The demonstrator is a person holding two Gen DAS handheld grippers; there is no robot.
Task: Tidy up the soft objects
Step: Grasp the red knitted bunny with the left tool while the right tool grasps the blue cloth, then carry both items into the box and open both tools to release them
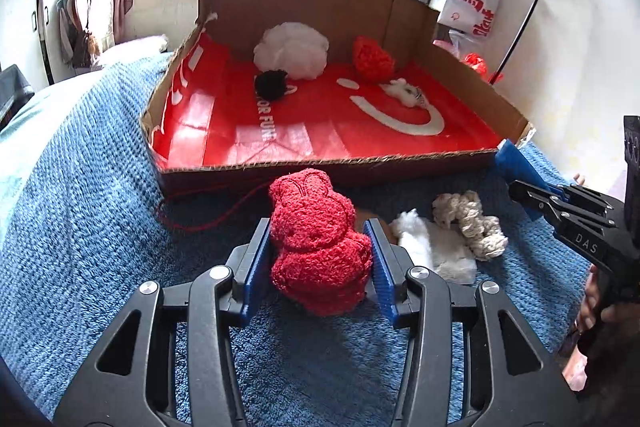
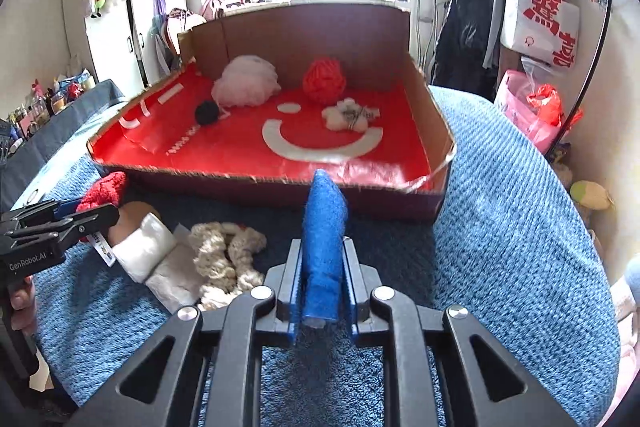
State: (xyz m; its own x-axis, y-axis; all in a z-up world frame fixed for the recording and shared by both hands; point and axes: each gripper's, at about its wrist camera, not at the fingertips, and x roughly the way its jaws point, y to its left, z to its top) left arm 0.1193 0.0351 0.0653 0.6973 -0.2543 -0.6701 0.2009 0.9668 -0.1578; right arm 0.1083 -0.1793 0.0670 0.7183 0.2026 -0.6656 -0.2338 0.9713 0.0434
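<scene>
1. left wrist view: at lower centre the left gripper [image 1: 318, 259] has its blue pads pressed into both sides of a red plush toy [image 1: 316, 247], pinching its lower half so the fluffy body can be carried.
2. cardboard box [image 1: 460, 99], lined in red, fills the upper middle just beyond the toy; a white puff [image 1: 291, 51], red yarn ball [image 1: 374, 58], black pompom [image 1: 272, 84] and small white plush [image 1: 404, 91] already lie inside, so it looks like the sorting place.
3. right wrist view: at lower centre the right gripper [image 2: 323, 283] is clamped tight on a thin blue felt piece [image 2: 323, 227] that stands upright, aimed at the box.
4. at lower left of that view, a cream rope knot [image 2: 226, 259] and a white cloth bundle [image 2: 150, 255] wait on the blue blanket [image 2: 500, 227], unsorted.
</scene>
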